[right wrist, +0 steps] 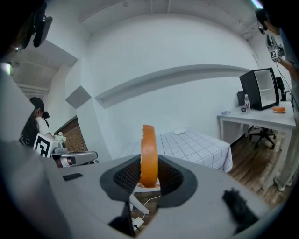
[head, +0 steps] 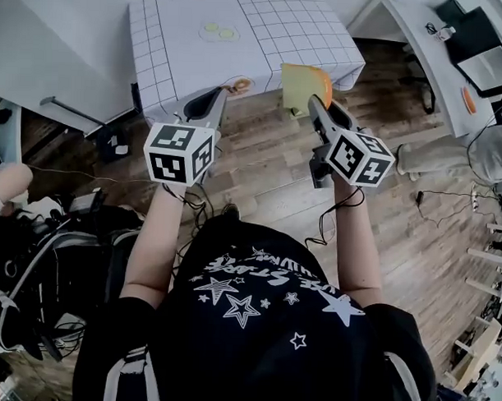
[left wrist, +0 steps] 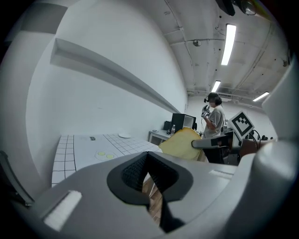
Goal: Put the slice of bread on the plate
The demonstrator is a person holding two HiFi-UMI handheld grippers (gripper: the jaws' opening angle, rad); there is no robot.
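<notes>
A slice of bread with a pale yellow face and an orange crust stands upright on edge in my right gripper, which is shut on it. The right gripper view shows the bread edge-on between the pads. In the left gripper view the bread hangs in the air short of the table. My left gripper is level with the right one, shut with nothing in it; only floor shows below its pads. A flat pale plate with two yellow spots lies on the checked table ahead.
A small white dish sits further back on the table. A white desk with a monitor stands to the right, and another person stands near it. Bags and cables lie on the wooden floor at my left.
</notes>
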